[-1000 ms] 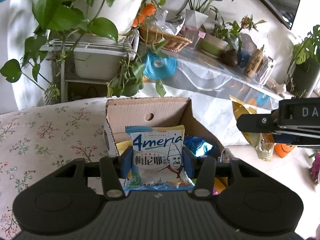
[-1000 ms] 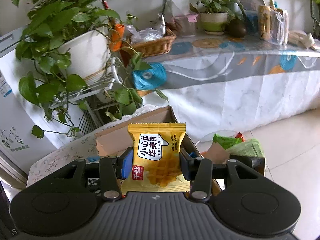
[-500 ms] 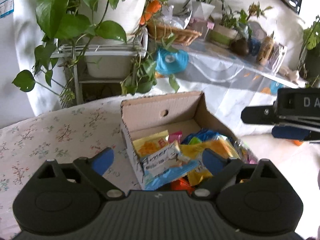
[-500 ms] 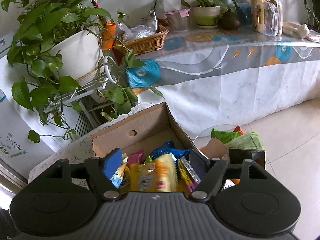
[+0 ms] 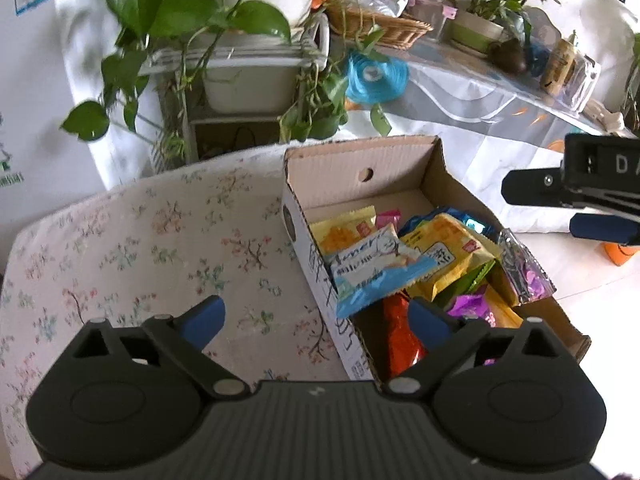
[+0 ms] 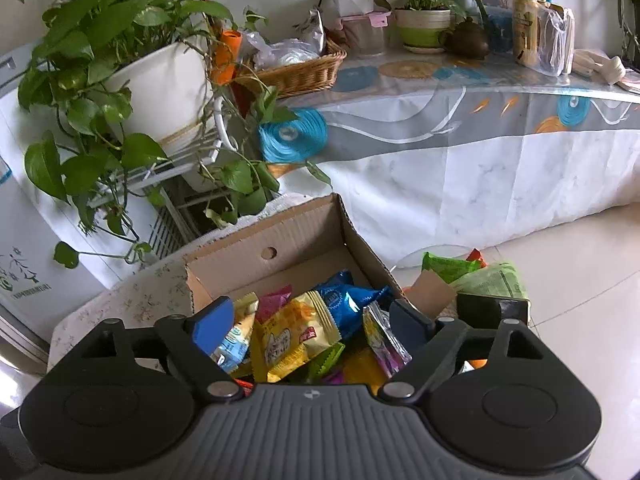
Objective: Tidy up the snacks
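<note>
An open cardboard box (image 5: 360,168) full of snack packets sits at the right edge of a floral-cloth table (image 5: 140,248). The white-and-blue packet (image 5: 376,268) lies on top, hanging over the box's left wall. The yellow waffle packet (image 5: 444,252) lies beside it, and shows in the right wrist view (image 6: 292,336). My left gripper (image 5: 316,320) is open and empty above the box's near left wall. My right gripper (image 6: 308,316) is open and empty just above the box (image 6: 280,240); it also appears in the left wrist view (image 5: 580,200).
Potted plants on a white rack (image 5: 240,60) stand behind the table. A long table with a patterned cloth (image 6: 460,120) holds a wicker basket (image 6: 296,72), pots and jars. Green bags (image 6: 480,276) lie on the tiled floor to the right.
Both grippers opened and dropped their packets into the box: the white-and-blue one from the left, the yellow waffle one from the right. Both grippers then rose and drew back.
</note>
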Available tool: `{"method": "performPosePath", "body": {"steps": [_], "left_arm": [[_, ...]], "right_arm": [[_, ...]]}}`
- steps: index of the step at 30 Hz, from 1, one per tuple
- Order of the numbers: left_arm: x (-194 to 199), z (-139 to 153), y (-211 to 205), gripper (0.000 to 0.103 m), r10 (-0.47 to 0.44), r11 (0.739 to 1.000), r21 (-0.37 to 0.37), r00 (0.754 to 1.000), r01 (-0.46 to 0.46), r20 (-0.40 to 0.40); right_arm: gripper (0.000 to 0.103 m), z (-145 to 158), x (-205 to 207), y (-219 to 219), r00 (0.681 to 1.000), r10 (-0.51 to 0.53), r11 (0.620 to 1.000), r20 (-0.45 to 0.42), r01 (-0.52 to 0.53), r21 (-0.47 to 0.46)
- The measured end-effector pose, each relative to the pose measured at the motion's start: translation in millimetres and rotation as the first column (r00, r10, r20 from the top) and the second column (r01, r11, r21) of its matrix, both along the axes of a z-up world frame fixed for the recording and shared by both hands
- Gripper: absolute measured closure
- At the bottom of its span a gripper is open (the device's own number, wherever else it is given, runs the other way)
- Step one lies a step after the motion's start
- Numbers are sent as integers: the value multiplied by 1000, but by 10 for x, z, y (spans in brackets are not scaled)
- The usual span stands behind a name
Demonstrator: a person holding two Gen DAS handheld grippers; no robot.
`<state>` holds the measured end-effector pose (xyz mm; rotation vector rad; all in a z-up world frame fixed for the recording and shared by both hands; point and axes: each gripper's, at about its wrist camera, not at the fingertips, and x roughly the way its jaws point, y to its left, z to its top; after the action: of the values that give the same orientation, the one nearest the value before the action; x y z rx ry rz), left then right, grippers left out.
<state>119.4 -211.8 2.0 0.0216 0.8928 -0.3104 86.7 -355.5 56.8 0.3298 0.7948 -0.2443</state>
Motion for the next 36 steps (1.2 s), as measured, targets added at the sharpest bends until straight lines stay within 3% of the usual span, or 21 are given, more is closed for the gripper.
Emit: {"method": "performPosePath", "body": {"steps": [7, 29, 36], "left_arm": [[-2, -41, 10, 4, 3, 999, 37, 1000, -2, -16], [41, 79, 171, 1, 134, 989, 75, 986, -127, -102], [23, 97, 116, 1, 136, 983, 137, 987, -123, -86]], "right_arm": [[8, -46, 35, 56, 999, -13, 999, -48, 11, -43], [3, -98, 40, 285, 989, 13, 993, -149, -30, -112], [1, -108, -63, 300, 984, -16, 993, -179, -6, -121]]}}
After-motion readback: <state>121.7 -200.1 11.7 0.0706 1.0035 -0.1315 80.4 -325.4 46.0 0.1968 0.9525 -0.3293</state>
